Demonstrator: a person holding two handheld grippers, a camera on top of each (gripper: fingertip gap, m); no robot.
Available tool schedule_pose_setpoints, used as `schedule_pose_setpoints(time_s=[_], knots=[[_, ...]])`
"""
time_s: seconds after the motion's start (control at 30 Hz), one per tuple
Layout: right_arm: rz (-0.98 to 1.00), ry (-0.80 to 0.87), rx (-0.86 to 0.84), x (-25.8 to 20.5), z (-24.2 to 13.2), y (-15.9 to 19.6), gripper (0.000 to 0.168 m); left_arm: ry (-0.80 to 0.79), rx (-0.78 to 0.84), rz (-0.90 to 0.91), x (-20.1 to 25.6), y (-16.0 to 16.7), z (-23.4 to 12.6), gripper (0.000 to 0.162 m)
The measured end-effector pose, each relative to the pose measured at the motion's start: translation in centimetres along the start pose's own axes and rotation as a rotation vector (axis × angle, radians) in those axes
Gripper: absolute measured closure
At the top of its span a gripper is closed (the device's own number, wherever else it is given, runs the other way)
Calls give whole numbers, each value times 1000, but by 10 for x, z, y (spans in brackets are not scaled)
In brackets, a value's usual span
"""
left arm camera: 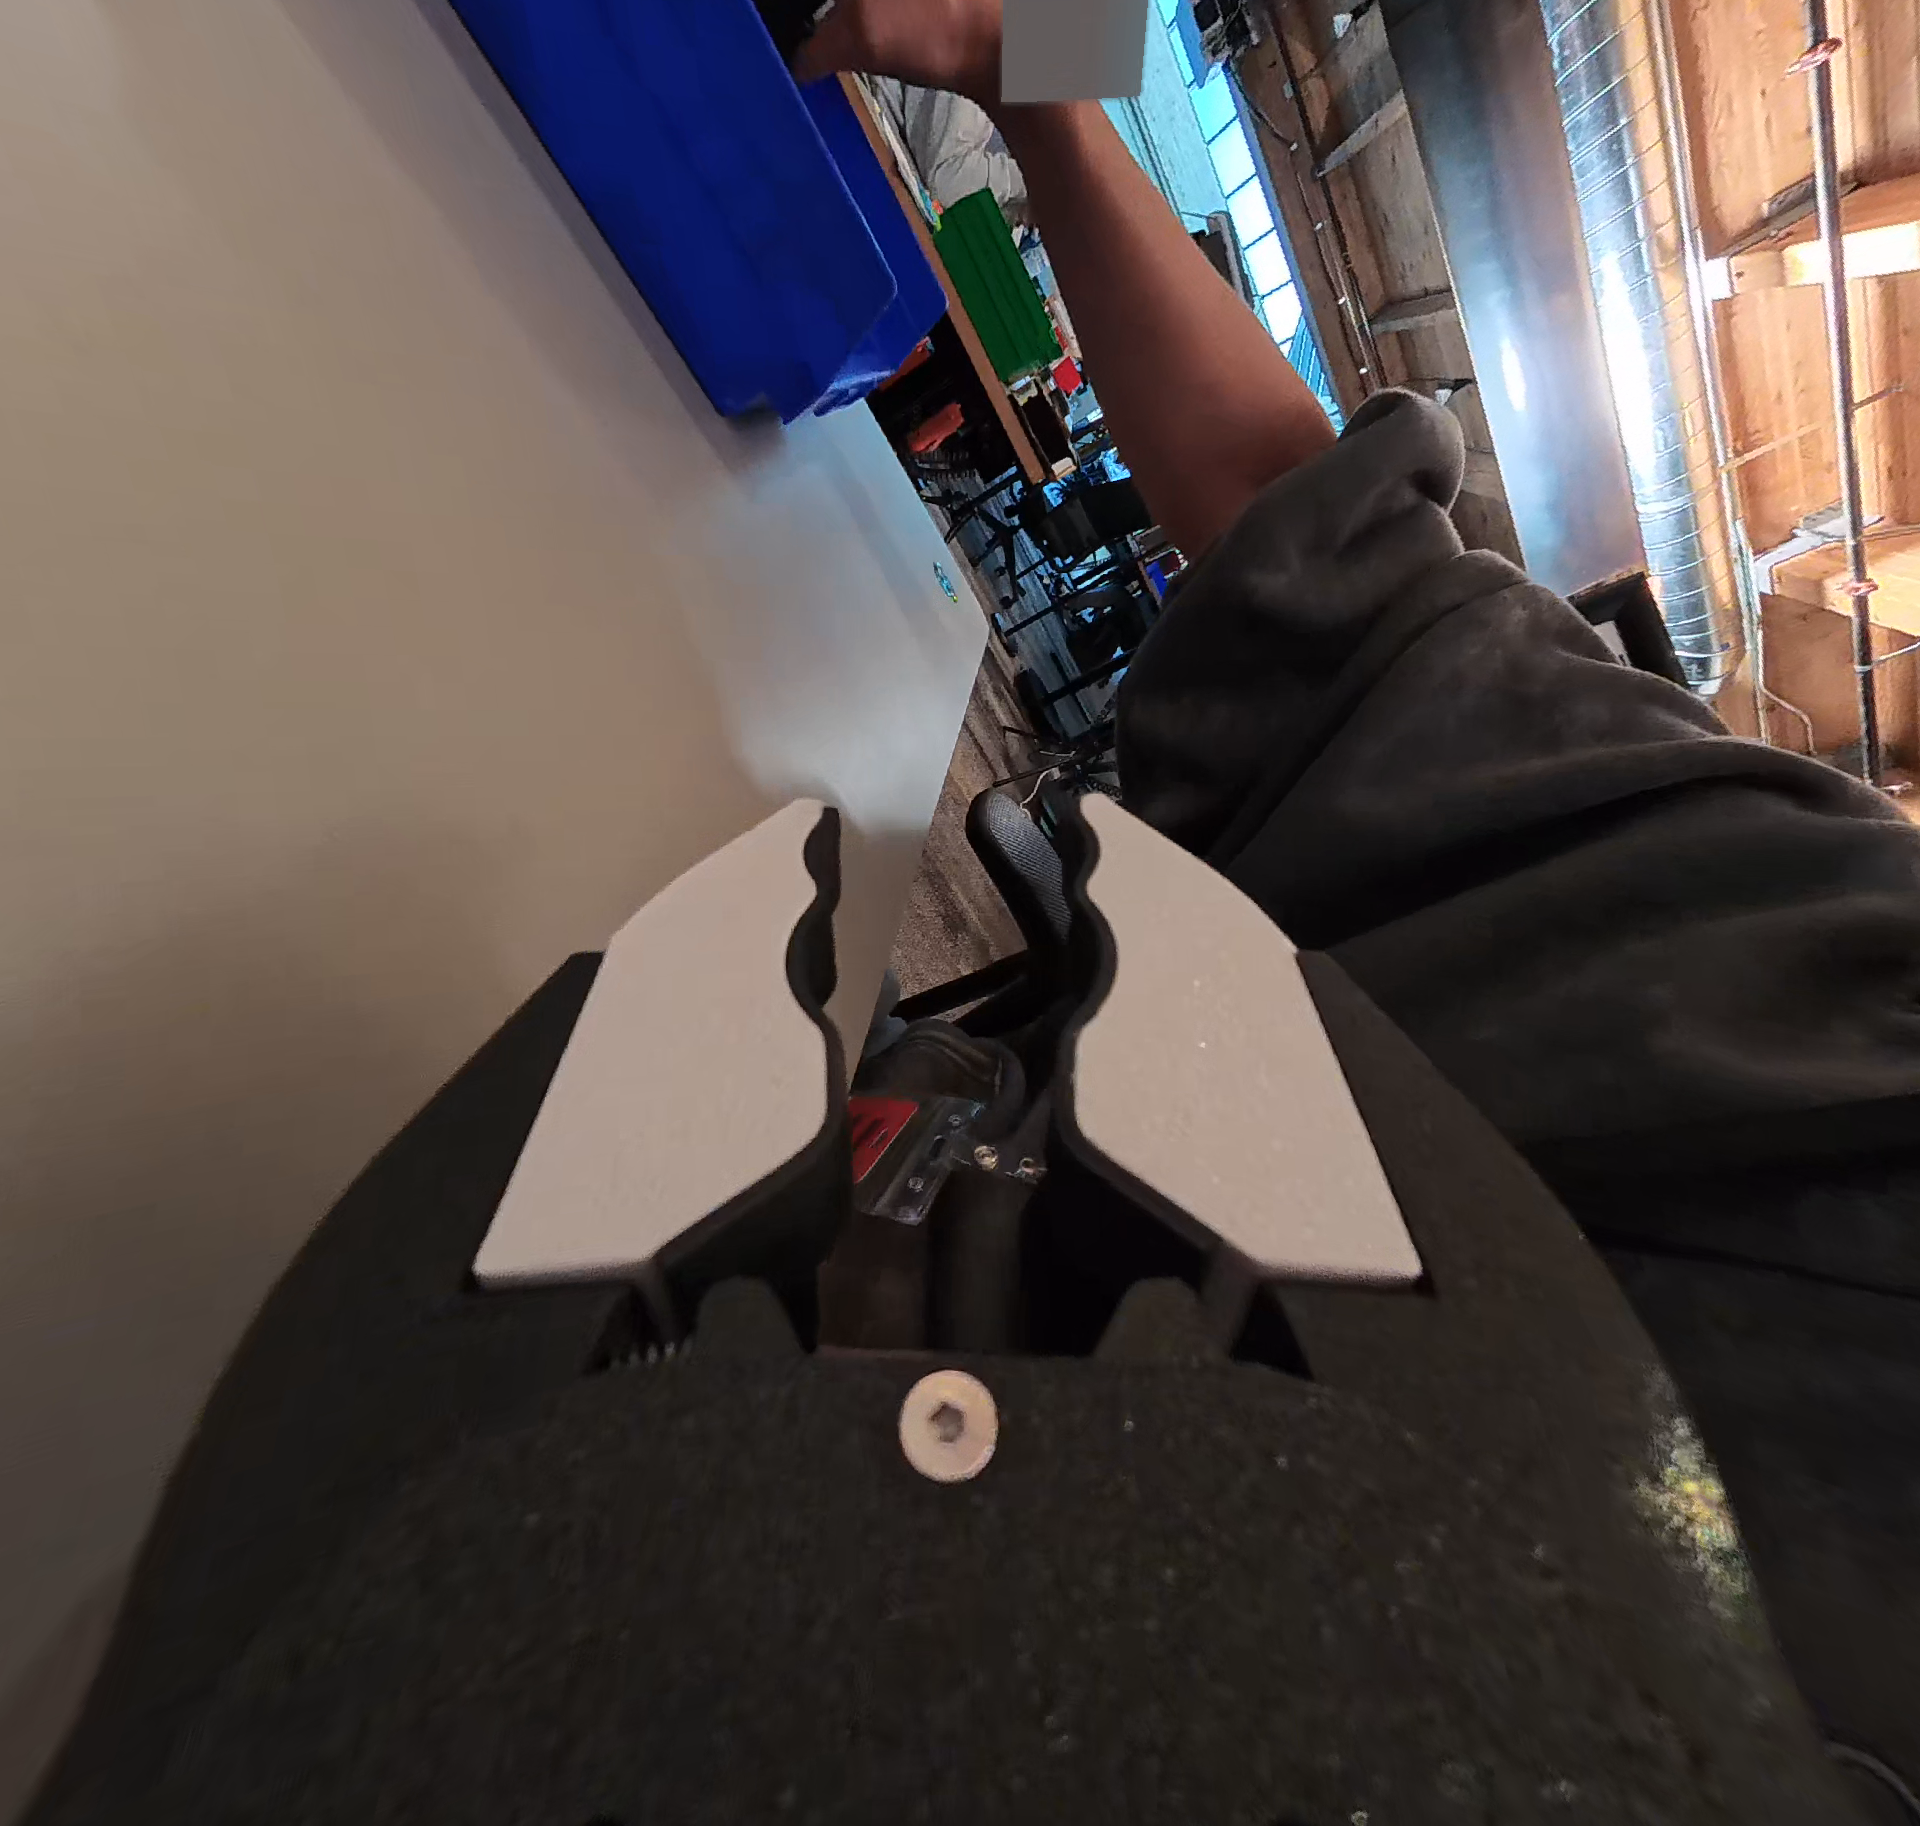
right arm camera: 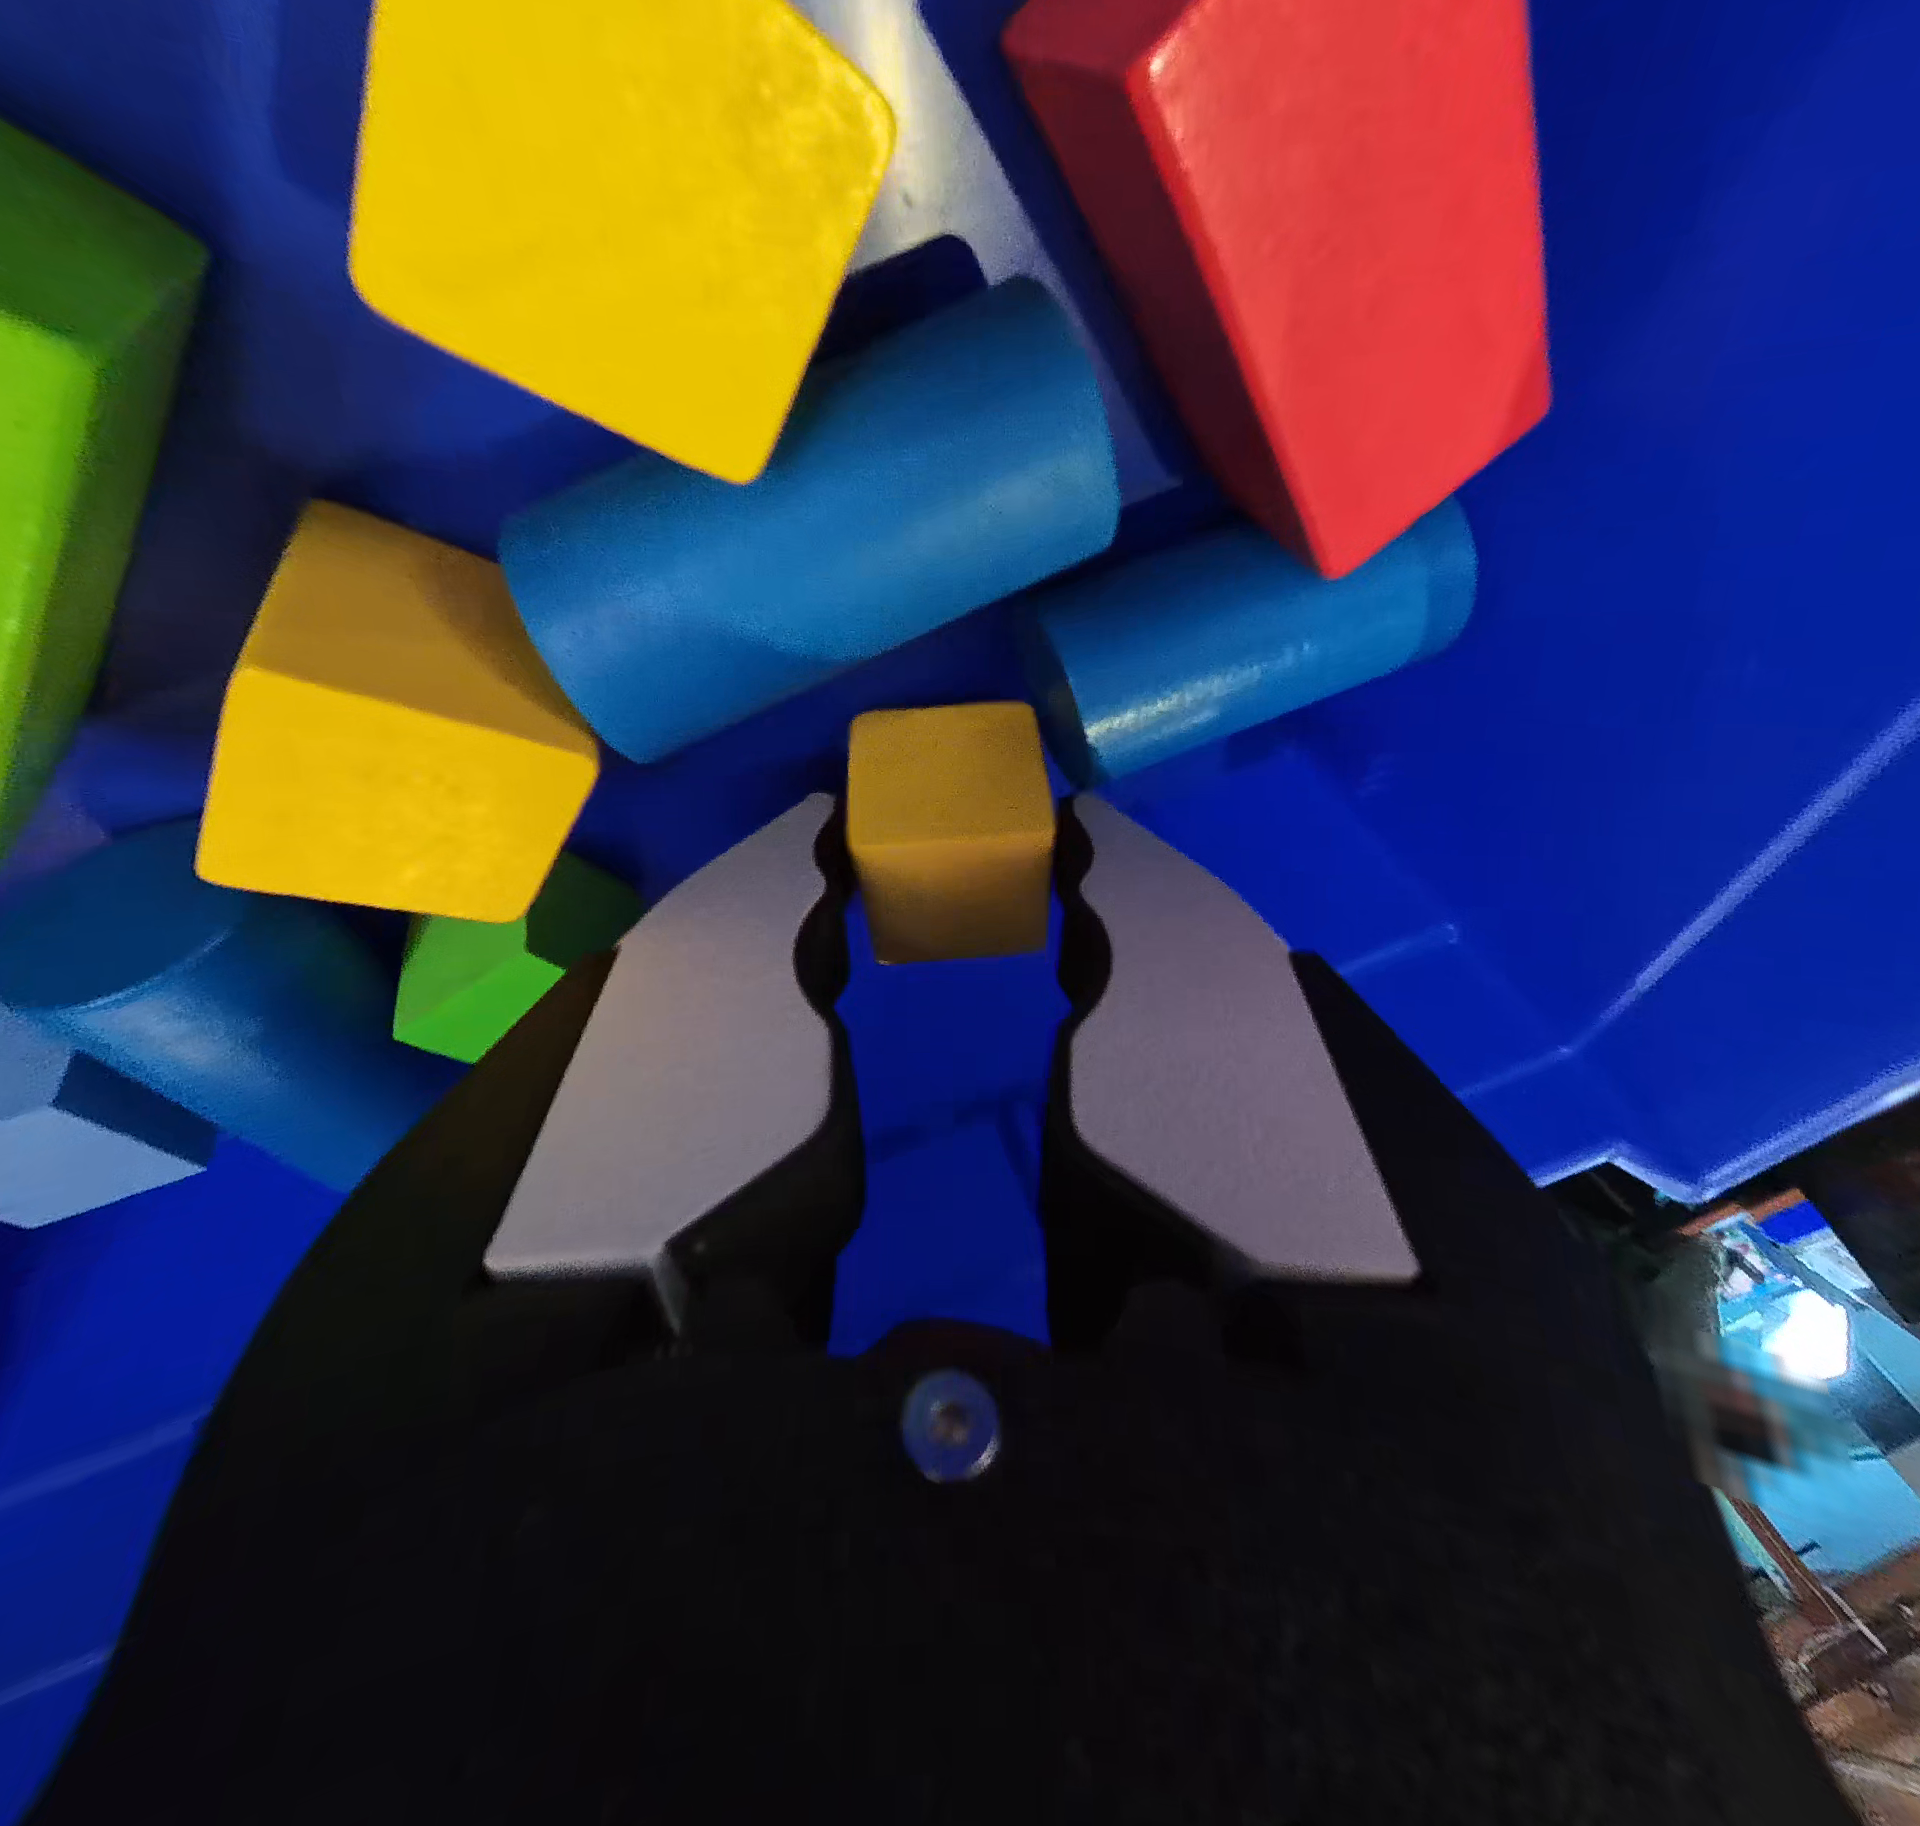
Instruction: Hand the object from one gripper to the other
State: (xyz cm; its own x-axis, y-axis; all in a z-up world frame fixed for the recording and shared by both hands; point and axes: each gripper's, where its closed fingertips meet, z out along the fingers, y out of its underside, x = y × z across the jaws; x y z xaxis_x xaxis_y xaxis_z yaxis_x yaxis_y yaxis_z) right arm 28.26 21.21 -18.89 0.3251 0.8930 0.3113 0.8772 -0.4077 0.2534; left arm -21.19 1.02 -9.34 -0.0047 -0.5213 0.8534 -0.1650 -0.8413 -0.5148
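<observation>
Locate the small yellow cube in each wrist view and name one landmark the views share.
Left wrist view: not in it; the left gripper is open and empty beside the table.
Right wrist view: the small yellow cube sits centre frame, between the right gripper fingertips.
Shared landmark: the blue bin.

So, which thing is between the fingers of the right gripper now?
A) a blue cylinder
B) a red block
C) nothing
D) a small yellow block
D: in the right wrist view the right gripper has its fingertips against both sides of the small yellow block, inside the blue bin.
</observation>
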Motion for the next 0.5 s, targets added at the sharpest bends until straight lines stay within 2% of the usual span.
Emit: schedule_pose_setpoints(time_s=[0.1,0.17,0.23,0.33,0.4,0.43,0.5], knots=[[13,49,0,4,-3,1,117,-16,-14,13,-2,2,2,122],[20,110,18,8,-14,2,117,-13,-13,16,0,2,2,122],[54,223,46,14,-39,3,117,-25,-16,31,0,2,2,122],[217,439,151,6,-107,0,119,-95,-14,77,-7,1,-3,122],[404,472,364,-31,-152,-20,117,-180,-13,122,-15,-4,-9,122],[510,424,528,-59,-172,-39,117,-227,-22,158,-20,-6,-13,122],[692,206,937,-128,-211,-89,123,-336,-38,252,-28,-13,-25,123]])
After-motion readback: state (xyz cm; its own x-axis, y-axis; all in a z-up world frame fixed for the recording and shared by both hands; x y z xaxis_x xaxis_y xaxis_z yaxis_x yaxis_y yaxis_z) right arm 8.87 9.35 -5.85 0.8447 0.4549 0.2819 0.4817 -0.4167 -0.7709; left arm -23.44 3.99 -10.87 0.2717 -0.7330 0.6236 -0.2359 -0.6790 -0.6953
